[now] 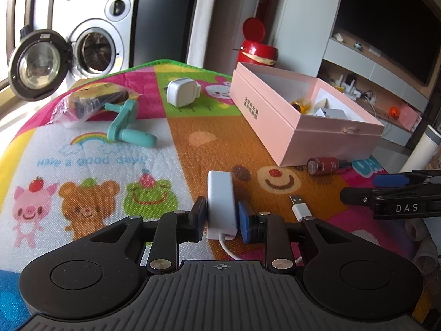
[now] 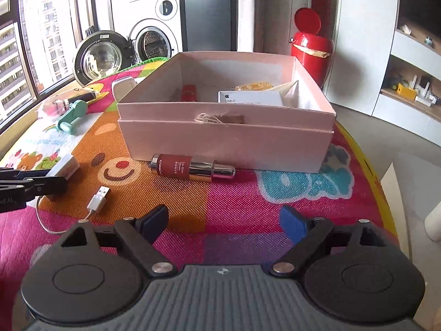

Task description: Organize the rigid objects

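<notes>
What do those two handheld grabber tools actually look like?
Both are matt black: the left gripper and right gripper each have two round side discs, hinged link bars with silver rivets, a ribbed grey body bearing a small crosshair mark, and blue-padded fingers.

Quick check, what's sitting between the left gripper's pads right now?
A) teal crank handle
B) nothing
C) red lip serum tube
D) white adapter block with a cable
D: in the left wrist view the left gripper has its pads on either side of the white adapter block, its cable trailing back toward the gripper.
</notes>
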A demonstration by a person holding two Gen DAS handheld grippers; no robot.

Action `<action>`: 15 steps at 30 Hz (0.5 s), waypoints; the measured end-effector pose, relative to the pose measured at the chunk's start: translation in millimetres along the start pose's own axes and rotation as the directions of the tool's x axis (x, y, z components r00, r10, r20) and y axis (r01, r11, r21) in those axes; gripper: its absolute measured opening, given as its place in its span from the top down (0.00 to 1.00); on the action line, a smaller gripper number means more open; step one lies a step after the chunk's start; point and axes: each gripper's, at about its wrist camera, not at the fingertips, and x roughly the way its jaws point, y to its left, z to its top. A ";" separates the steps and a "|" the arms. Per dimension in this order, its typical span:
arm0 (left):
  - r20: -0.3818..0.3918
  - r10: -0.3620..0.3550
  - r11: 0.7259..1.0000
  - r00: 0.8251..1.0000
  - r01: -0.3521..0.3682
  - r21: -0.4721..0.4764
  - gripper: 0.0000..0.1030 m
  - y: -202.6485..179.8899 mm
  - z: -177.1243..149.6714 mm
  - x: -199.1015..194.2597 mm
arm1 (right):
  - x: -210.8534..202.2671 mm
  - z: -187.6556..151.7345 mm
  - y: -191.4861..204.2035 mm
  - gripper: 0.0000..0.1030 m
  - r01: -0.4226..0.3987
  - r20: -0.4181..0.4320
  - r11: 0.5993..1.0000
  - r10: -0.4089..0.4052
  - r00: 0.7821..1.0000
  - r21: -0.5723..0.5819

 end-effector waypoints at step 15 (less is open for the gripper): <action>-0.007 -0.013 0.997 1.000 0.013 0.070 0.76 -7.8 -5.0 -7.6 | 1.8 12.0 26.1 0.24 -0.016 -0.006 0.997 0.016 1.000 -0.077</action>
